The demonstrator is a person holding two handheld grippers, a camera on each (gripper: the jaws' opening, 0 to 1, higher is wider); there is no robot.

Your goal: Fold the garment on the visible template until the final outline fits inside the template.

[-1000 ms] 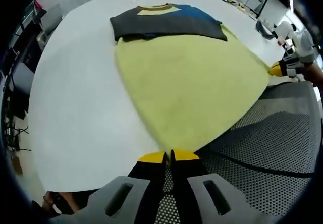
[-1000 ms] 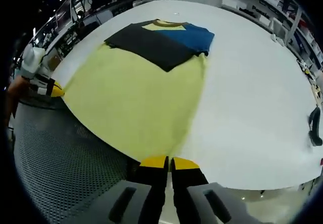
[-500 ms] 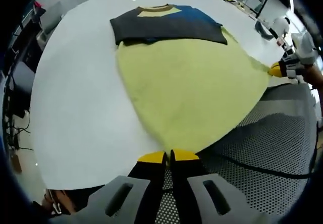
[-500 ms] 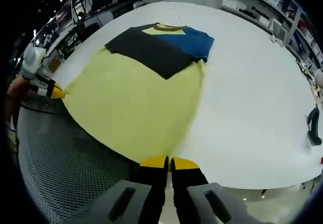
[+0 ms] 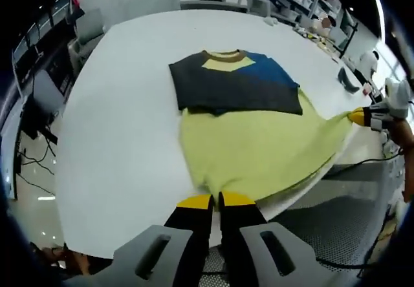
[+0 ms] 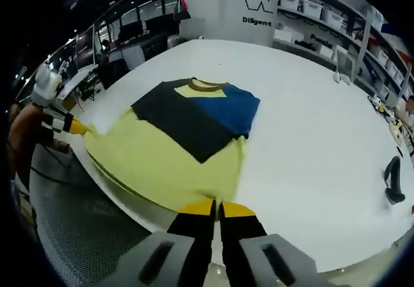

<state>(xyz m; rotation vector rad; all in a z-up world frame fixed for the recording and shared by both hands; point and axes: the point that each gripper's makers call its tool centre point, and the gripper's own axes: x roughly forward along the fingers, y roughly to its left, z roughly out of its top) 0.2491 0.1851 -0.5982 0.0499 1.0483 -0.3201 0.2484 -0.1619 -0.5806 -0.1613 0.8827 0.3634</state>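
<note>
A T-shirt lies on a white table: its yellow body stretches toward me, its upper part is dark grey and blue with a yellow collar. My left gripper is shut on one bottom corner of the yellow hem. My right gripper is shut on the other corner. The yellow body and the dark top appear in the right gripper view. Each gripper shows in the other's view: the right gripper and the left gripper, with the hem held taut between them above the table edge.
A dark perforated floor mat lies below the table edge. A black object rests at the right side of the table. Shelves with boxes and a white wall with lettering stand beyond the far side.
Both grippers have lifted and moved forward toward the shirt's top with the hem. The yellow body now looks shorter and raised off the table edge.
</note>
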